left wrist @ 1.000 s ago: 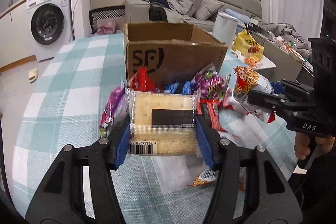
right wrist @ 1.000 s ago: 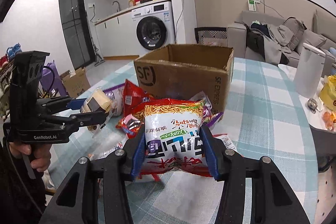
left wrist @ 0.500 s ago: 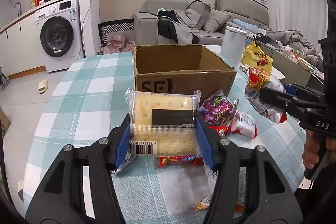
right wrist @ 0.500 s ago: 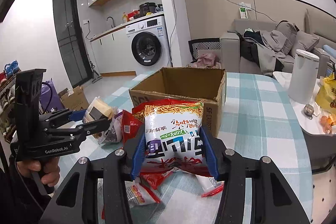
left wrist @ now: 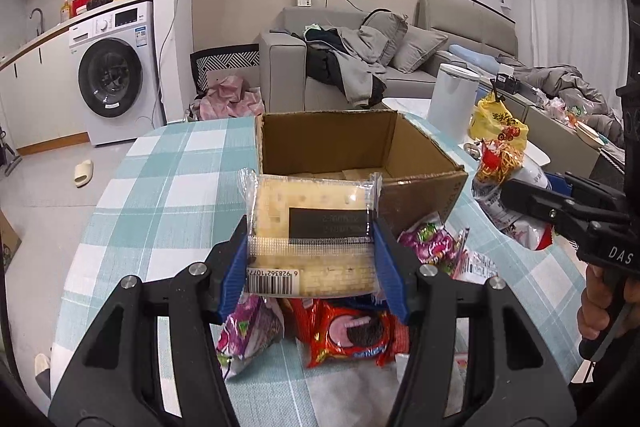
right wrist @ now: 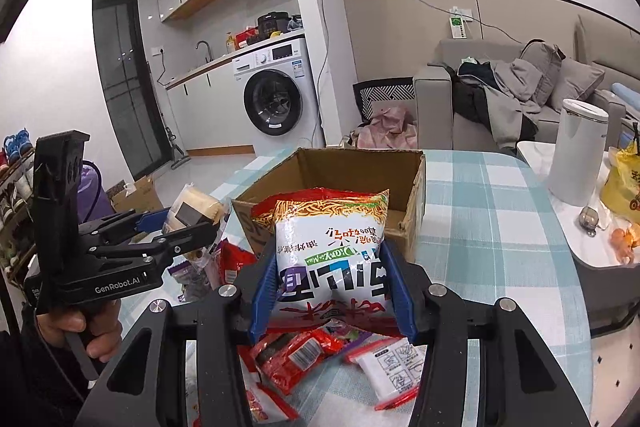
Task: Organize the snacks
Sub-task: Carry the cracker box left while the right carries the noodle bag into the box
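Observation:
My left gripper (left wrist: 312,263) is shut on a clear pack of pale crackers (left wrist: 312,227), held in the air just in front of the open cardboard box (left wrist: 420,187). A red-and-white noodle bag (right wrist: 330,247) is clamped in my right gripper (right wrist: 330,287), raised before the same box (right wrist: 416,187). Each gripper shows in the other's view: the right one (left wrist: 520,195) with its bag at the right, the left one (right wrist: 188,223) with the crackers at the left. Loose snack packets (left wrist: 344,335) (right wrist: 296,351) lie on the checked tablecloth below.
The round table (left wrist: 160,195) has a teal-and-white cloth. A white kettle (right wrist: 576,155) and a yellow bag (right wrist: 624,183) sit on a side table to the right. A washing machine (left wrist: 116,75) and a sofa (left wrist: 360,59) stand beyond. A hand (right wrist: 80,323) holds the left gripper's handle.
Both grippers have risen with their packs, so the box's open top and inside now show. The loose packets have dropped lower in both views.

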Demonstrator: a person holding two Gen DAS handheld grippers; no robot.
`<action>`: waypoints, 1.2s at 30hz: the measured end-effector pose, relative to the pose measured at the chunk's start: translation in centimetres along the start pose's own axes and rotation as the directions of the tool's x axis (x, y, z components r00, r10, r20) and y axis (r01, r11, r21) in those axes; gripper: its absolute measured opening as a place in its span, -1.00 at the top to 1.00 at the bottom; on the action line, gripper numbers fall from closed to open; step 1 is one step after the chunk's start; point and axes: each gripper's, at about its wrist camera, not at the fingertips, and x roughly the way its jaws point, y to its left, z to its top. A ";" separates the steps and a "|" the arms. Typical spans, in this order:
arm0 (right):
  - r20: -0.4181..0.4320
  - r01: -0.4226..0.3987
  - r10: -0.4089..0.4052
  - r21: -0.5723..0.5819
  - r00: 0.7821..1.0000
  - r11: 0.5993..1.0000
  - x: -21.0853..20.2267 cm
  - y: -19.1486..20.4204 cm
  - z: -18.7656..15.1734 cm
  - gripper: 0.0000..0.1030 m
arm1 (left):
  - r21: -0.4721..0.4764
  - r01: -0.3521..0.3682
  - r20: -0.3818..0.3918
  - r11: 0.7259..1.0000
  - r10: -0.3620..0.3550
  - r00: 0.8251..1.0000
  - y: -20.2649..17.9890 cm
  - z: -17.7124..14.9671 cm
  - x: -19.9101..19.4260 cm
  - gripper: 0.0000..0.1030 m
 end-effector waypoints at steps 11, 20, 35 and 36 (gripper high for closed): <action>-0.005 0.001 -0.001 0.022 1.000 1.000 1.9 -0.8 2.0 0.02 | 0.003 0.010 0.004 1.000 -0.010 1.000 0.2 2.9 3.2 -0.06; -0.023 -0.004 0.005 0.051 1.000 0.999 4.3 -1.5 3.5 0.02 | -0.010 0.019 -0.005 1.000 -0.019 1.000 1.1 4.7 6.1 -0.06; -0.060 0.006 -0.001 0.086 0.998 0.996 8.8 -2.7 5.1 0.02 | -0.018 0.019 -0.032 1.000 -0.020 0.999 2.1 6.4 10.7 -0.06; -0.066 0.011 -0.005 0.086 0.998 0.996 9.1 -2.7 5.1 0.01 | -0.019 0.021 -0.036 1.000 -0.022 0.999 2.1 6.5 11.0 -0.06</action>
